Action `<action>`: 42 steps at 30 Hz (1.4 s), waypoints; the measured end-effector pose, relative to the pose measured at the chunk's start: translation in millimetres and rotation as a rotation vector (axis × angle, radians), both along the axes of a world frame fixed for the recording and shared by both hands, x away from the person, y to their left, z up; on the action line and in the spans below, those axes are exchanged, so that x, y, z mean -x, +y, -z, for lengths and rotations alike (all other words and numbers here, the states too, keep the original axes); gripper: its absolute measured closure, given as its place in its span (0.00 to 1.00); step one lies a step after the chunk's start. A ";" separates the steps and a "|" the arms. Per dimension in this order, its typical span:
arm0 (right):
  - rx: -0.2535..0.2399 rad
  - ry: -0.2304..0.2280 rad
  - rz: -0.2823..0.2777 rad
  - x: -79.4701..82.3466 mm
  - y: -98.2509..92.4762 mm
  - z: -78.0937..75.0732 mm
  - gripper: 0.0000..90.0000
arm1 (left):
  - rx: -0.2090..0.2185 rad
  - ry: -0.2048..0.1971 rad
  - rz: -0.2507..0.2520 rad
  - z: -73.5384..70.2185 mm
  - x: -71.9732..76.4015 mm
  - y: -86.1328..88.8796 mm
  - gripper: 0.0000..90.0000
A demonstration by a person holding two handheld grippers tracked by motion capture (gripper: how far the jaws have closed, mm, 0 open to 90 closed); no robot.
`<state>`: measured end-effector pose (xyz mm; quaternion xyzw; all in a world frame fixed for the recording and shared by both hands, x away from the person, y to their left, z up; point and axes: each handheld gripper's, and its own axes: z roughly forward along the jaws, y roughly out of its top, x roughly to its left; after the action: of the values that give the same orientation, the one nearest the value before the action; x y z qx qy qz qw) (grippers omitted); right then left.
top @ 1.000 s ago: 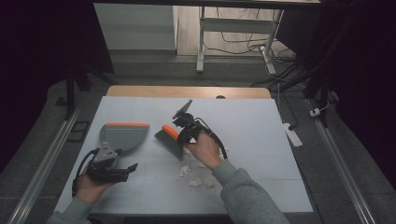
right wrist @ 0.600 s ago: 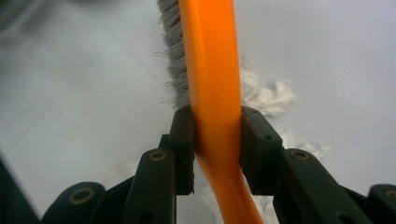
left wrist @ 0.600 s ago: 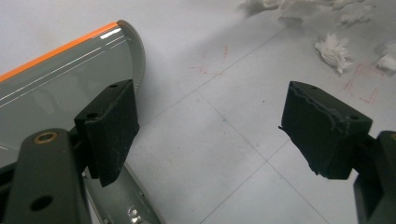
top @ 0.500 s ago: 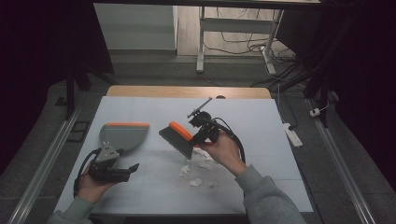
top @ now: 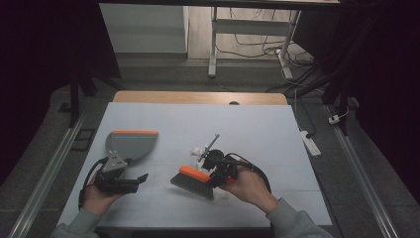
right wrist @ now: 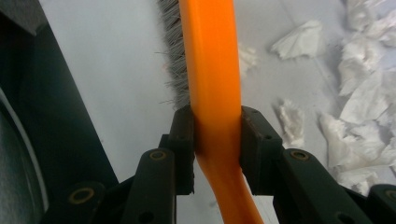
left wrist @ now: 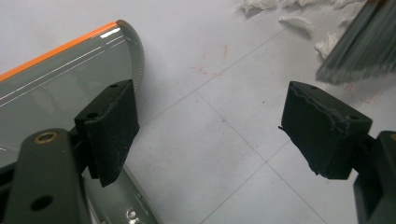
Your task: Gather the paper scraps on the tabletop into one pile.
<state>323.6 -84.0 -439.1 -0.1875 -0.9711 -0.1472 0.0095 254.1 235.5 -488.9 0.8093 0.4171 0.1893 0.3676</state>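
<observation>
High view: your right gripper [top: 214, 173] sits near the table's [top: 257, 129] front edge, at 6 o'clock from table centre, clamped on the brush [top: 193, 181]. Brush head w/ orange back and grey bristles points toward 9 o'clock; bristles reach down to the surface. Paper scraps [top: 198, 151] lie just beyond the brush at 12 o'clock. Your left gripper [top: 130, 182] rests at 9 o'clock from the brush, well apart, jaws spread, nothing between. Dustpan [top: 130, 144] lies flat just beyond it at 12 o'clock, orange lip facing away from you.

Left gripper view: pads [left wrist: 112, 126] stand wide apart, bare table between. Dustpan [left wrist: 60, 79] at 10 o'clock, behind the left pad. Brush bristles [left wrist: 364, 51] at 2 o'clock, scraps [left wrist: 294, 21] beside them.

Right gripper view: both pads [right wrist: 184, 135] press on the orange brush handle [right wrist: 212, 84]; grip closed. Scraps [right wrist: 364, 88] at 3 o'clock.
</observation>
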 end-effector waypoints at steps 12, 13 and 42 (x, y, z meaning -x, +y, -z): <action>0.082 -0.088 0.087 -29.0 -6.9 7.2 0.76 | -0.004 0.004 0.001 1.0 -0.2 -0.3 0.22; 0.088 -0.115 0.102 -33.6 -7.7 5.9 0.76 | -0.003 0.004 0.000 1.0 -0.2 -0.2 0.22; 0.088 -0.082 -0.156 8.9 -59.0 5.6 0.76 | -0.008 0.006 -0.004 2.3 -0.6 -2.2 0.22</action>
<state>314.6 -143.0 -444.7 -0.1055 -0.9878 -0.1110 -0.0269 254.7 233.3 -491.2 0.8106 0.4189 0.1895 0.3626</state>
